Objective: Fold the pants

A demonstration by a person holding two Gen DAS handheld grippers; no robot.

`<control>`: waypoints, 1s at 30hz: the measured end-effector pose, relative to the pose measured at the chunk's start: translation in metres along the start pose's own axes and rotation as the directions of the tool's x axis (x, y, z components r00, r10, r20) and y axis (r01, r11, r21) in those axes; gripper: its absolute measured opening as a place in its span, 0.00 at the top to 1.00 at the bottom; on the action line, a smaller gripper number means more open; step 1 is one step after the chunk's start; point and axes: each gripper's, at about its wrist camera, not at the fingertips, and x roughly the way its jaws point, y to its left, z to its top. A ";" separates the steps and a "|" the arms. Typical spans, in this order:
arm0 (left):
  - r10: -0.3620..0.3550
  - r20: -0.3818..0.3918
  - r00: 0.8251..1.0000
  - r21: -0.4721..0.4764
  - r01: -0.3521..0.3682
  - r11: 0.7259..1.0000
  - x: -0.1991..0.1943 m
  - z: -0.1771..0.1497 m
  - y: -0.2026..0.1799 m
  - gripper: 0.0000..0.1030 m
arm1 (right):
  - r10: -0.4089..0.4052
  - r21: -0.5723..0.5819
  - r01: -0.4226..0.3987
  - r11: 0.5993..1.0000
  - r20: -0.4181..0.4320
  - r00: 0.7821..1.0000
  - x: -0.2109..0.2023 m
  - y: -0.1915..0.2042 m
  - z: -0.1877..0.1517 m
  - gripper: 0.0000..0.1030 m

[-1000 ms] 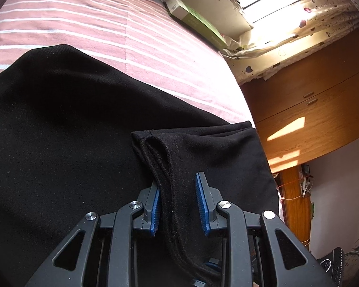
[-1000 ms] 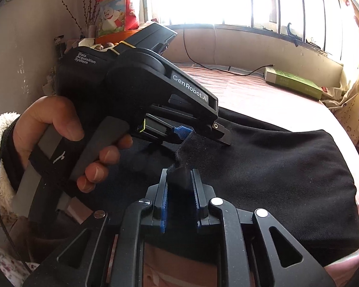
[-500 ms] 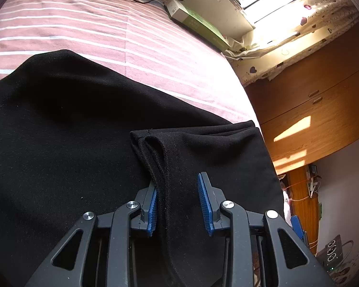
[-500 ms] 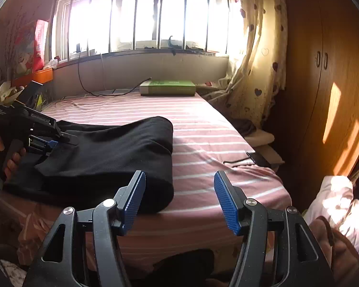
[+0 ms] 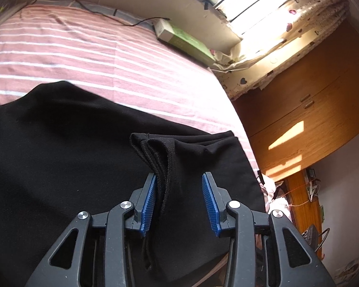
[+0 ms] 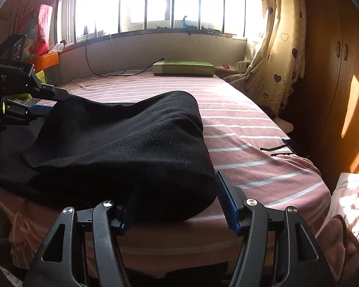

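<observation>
Released since a second ago, the right gripper (image 6: pixel 179 201) now gapes around the fuzzy black pants (image 6: pixel 122 138) on the striped bed (image 6: pixel 251 143); the left gripper (image 5: pixel 179 205), wider, grips nothing.

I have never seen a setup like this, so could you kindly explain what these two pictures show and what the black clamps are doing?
There is no robot: a person holds a two-finger gripper in each hand, and each carries a camera looking along its fingers. One picture looks out from the left gripper, the other from the right gripper, which also sees the left one at its far left edge. Black pants lie partly folded on a bed with a striped pink sheet. A green box sits at the bed's far end under the window. Both grippers are open. The left has a folded pants edge between its fingers, unclamped; the right straddles the rounded fold at the bed's near edge.
</observation>
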 end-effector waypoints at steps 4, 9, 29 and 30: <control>0.031 0.053 0.998 -0.051 -0.028 0.998 -0.012 0.004 0.020 0.36 | -0.055 0.007 0.056 0.998 -0.013 0.998 0.003 -0.006 -0.003 0.41; 0.021 0.095 0.995 -0.078 -0.013 0.997 -0.029 0.011 0.024 0.35 | -0.041 0.099 0.043 0.994 -0.025 0.999 0.005 -0.022 -0.006 0.41; -0.127 -0.079 0.989 0.013 0.129 0.992 0.044 -0.018 -0.004 0.34 | 0.026 0.243 -0.037 0.969 0.048 0.999 -0.008 -0.060 -0.019 0.41; -0.125 -0.078 0.989 0.013 0.127 0.992 0.044 -0.018 -0.004 0.34 | 0.036 0.251 -0.047 0.967 0.047 0.998 -0.008 -0.062 -0.019 0.41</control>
